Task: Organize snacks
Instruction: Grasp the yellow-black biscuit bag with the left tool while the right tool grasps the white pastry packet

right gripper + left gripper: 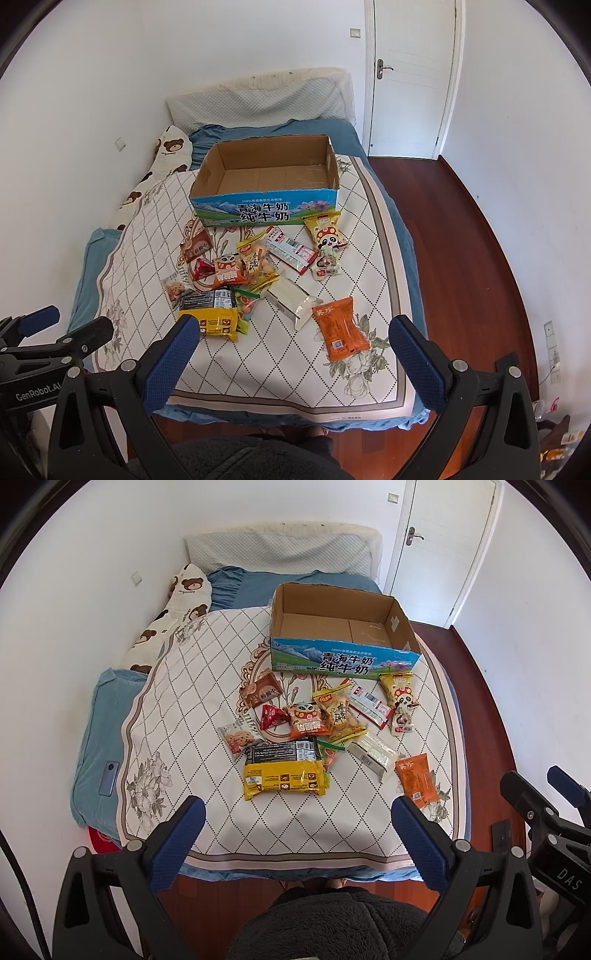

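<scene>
Orange snack packet [340, 328] lies ahead between the wide-open, empty right claw [293, 354] fingers, well apart.

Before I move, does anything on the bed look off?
Yes: a phone lies on the blue bedding, apart from the snack pile. The box holds nothing, its rim ragged.

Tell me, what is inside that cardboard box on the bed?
Nothing that shows. The cardboard box is open on top, and both views show only its bare brown floor with some clear tape. The near wall hides the front strip of that floor. All the snack packets lie outside it.
</scene>
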A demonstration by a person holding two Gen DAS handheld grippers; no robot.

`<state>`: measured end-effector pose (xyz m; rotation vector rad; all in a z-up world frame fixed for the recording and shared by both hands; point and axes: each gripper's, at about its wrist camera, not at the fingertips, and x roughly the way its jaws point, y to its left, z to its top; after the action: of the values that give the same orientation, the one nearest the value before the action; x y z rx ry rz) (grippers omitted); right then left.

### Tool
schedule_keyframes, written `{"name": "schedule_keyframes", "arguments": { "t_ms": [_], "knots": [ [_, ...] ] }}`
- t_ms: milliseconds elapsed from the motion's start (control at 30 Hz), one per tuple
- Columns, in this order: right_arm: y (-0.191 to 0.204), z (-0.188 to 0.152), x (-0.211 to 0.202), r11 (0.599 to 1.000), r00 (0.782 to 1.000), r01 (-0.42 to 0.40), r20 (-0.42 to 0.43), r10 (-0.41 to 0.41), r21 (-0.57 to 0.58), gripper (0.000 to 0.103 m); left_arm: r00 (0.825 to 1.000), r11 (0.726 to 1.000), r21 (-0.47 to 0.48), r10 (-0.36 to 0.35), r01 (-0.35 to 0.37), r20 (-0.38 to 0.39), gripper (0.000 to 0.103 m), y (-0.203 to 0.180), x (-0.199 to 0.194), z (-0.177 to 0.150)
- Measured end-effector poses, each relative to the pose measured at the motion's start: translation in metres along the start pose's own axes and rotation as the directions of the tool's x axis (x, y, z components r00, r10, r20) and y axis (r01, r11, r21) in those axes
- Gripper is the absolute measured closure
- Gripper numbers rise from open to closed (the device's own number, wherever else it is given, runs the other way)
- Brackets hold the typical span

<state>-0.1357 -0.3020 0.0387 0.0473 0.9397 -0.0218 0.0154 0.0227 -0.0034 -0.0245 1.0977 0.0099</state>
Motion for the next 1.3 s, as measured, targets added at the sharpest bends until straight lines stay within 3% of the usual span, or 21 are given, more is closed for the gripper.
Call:
{"name": "schedule_keyframes", "arguments": {
  "t_ms": [467, 567, 733, 800, 833, 900, 1000, 1067, 1133, 1167, 1300],
  "knots": [
    [0.011, 0.004, 0.011, 1.0, 1.0, -0.002, -0.011, 0.002, 0.02, 0.0, 1.0, 1.0, -0.021, 0.019, -0.019, 0.002, 0.0, 0.025, 0.013, 0.009],
    [0.007, 0.006, 0.022, 0.998, 1.0, -0.004, -0.007, 0.005, 0.059, 0.0, 1.0, 0.996, -0.089, 0.027, -0.028, -0.008, 0.0, 0.045, 0.039, 0.021],
    [0.004, 0.015, 0.063, 0.992, 0.999, 0.048, -0.006, -0.048, 0.117, 0.0, 0.988, 0.967, -0.252, -0.063, 0.026, -0.139, 0.0, 0.085, 0.117, 0.038],
    [0.002, 0.02, 0.089, 0.988, 0.998, 0.055, -0.039, -0.05, 0.144, 0.0, 0.966, 0.939, -0.34, -0.13, 0.047, -0.224, 0.0, 0.096, 0.156, 0.039],
    [0.001, 0.021, 0.102, 0.986, 0.998, 0.051, -0.054, -0.043, 0.157, 0.0, 0.946, 0.915, -0.397, -0.184, 0.066, -0.267, 0.0, 0.101, 0.177, 0.037],
    [-0.001, 0.023, 0.128, 0.984, 0.995, 0.057, -0.094, -0.042, 0.168, 0.0, 0.895, 0.846, -0.527, -0.293, 0.079, -0.337, 0.004, 0.111, 0.217, 0.027],
    [-0.003, 0.023, 0.168, 0.986, 0.987, 0.06, -0.156, -0.036, 0.153, 0.0, 0.801, 0.712, -0.7, -0.452, 0.059, -0.393, 0.004, 0.116, 0.27, 0.009],
    [-0.005, 0.023, 0.193, 0.99, 0.983, 0.044, -0.183, -0.019, 0.133, 0.0, 0.756, 0.644, -0.765, -0.507, 0.014, -0.413, 0.004, 0.115, 0.297, 0.001],
    [-0.005, 0.024, 0.219, 0.993, 0.974, 0.037, -0.225, -0.012, 0.109, 0.0, 0.733, 0.574, -0.819, -0.549, -0.018, -0.401, 0.004, 0.113, 0.314, -0.005],
    [-0.005, 0.023, 0.231, 0.994, 0.97, 0.021, -0.243, 0.004, 0.103, 0.0, 0.728, 0.555, -0.831, -0.556, -0.036, -0.402, 0.004, 0.112, 0.321, -0.005],
    [0.002, 0.022, 0.271, 0.998, 0.953, -0.03, -0.3, 0.046, 0.058, 0.0, 0.734, 0.528, -0.843, -0.53, -0.105, -0.424, 0.004, 0.106, 0.342, 0.001]
  ]
}}
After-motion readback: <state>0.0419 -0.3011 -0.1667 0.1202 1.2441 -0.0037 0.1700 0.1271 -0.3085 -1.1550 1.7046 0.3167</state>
